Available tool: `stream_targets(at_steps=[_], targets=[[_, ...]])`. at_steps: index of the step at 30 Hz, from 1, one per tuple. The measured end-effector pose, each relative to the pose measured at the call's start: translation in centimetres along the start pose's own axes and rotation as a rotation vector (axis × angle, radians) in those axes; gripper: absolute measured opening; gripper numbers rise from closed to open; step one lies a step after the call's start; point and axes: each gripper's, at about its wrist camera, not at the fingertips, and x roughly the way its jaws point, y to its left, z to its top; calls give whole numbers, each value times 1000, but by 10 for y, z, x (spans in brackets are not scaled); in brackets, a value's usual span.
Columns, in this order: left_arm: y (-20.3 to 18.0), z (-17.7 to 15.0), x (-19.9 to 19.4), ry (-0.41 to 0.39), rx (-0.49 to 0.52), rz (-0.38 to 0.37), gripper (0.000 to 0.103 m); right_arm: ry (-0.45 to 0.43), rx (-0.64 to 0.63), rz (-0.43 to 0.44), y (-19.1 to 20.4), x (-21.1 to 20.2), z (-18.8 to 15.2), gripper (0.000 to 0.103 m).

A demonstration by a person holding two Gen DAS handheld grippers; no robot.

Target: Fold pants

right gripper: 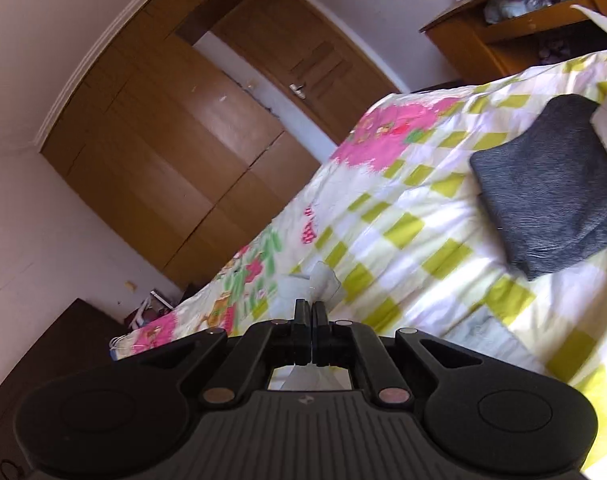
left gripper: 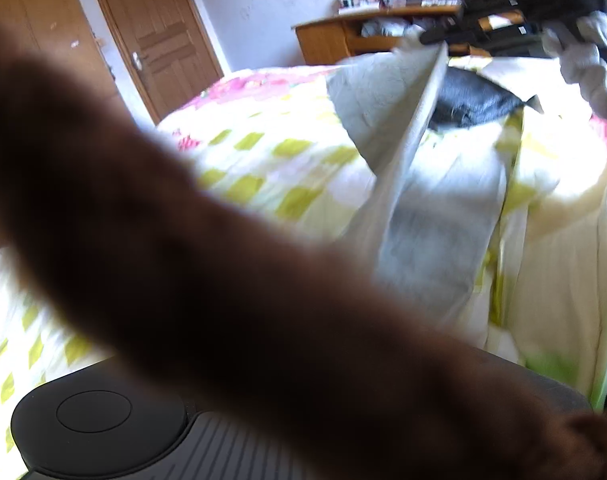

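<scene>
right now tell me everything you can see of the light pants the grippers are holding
The pants are pale, whitish-grey cloth with a faint crinkled texture, thin and soft as they look. One edge is lifted off the bed, pinched in the right gripper, whose fingers are shut on a small tuft of it. From there the fabric hangs down in a long drape with a vertical fold. A blurred brown shape covers the lower part, so the left gripper cannot be seen.

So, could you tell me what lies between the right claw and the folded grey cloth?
Only bare checked quilt, seen in the right wrist view; the right claw, shut on the pants, sits apart from the grey cloth.
</scene>
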Motion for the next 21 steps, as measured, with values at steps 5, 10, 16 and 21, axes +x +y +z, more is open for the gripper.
stream_targets(at_steps=[5, 10, 16, 21], targets=[[-32, -5, 29, 36, 49, -76, 22, 112, 73, -230, -56, 9, -34, 20], [-45, -15, 38, 81, 54, -117, 22, 118, 116, -246, -72, -1, -38, 20], [-44, -11, 35, 58, 51, -87, 22, 53, 99, -230, -63, -10, -31, 20], [-49, -6, 38, 34, 36, -100, 22, -6, 51, -248, -61, -15, -24, 20]])
